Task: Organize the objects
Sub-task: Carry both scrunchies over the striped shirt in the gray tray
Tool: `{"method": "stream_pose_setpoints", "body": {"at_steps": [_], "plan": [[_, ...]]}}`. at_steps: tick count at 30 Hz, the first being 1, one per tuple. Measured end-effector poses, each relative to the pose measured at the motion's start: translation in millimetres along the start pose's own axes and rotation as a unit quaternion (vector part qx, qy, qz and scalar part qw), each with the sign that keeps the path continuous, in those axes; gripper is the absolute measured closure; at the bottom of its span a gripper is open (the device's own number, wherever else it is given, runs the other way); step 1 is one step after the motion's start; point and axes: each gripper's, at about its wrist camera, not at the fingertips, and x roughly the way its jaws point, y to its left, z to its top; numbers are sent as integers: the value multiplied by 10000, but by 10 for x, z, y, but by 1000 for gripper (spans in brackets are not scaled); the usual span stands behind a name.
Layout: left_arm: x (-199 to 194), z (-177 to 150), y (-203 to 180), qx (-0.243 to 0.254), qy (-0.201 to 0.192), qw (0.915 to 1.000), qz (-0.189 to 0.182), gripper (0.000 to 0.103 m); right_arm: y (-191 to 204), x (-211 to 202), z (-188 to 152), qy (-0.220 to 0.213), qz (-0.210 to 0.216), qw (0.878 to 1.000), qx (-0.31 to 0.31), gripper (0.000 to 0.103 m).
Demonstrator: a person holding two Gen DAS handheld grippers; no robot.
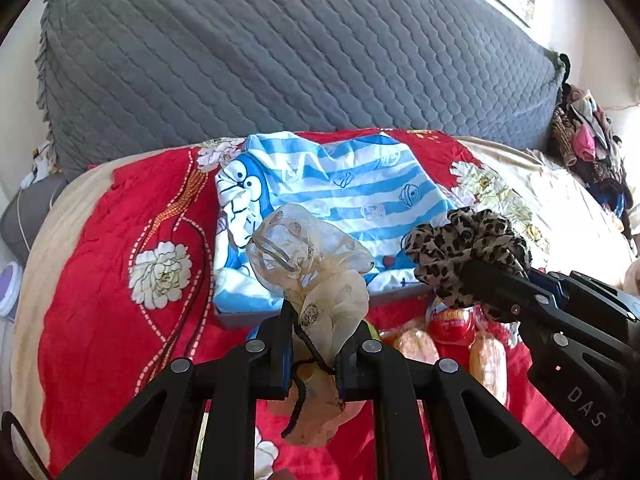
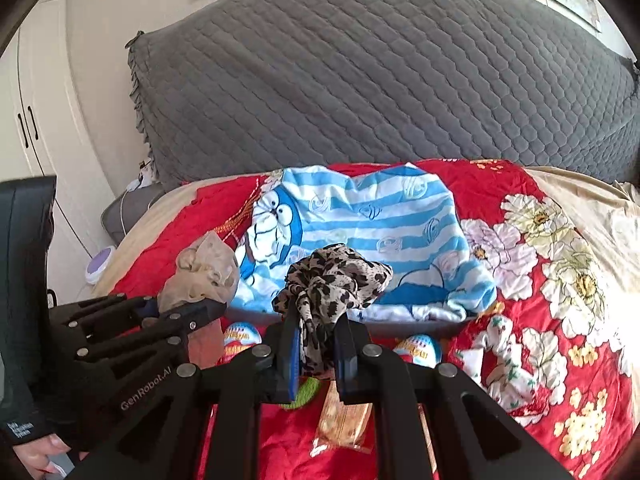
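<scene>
A bed spread with a red quilt [image 2: 472, 200] printed with white flowers carries a grey tray lined with blue-and-white striped cartoon cloth [image 2: 380, 220]; beside it lie foil-wrapped toy eggs [image 2: 420, 350], packaged biscuits [image 2: 344, 420] and a green item [image 2: 306, 394].

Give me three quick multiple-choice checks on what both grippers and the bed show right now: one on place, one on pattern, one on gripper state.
1. Where does the blue-striped cartoon cloth lie?
A. on the red floral bedspread
B. on the floor
C. over the grey quilted headboard

2. What pattern is on the scrunchie in the right gripper?
A. plain pink
B. leopard print
C. blue stripes

3. What is the state of the left gripper?
A. open, holding nothing
B. shut on a snack packet
C. shut on the sheer beige scrunchie

Key: 1 A, the cloth rests on the bedspread below the headboard. 2 B, the leopard scrunchie sits between its fingers. 3 C, its fingers pinch the beige fabric.
</scene>
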Motion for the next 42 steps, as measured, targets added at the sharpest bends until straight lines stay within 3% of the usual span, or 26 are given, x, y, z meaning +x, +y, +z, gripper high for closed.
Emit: {"method": "stream_pose_setpoints", "body": {"at_steps": [11, 34, 42], "plan": [[262, 280, -43, -27, 10, 10000, -56, 87, -169, 239, 227, -9, -52, 9999, 140, 90], [1338, 757, 72, -24, 277, 9993, 253, 87, -557, 1219, 674, 351, -145, 9991, 194, 90], [1714, 810, 120, -171, 520, 9984, 119, 86, -615, 1537, 802, 510, -128, 9984, 217, 90]]}}
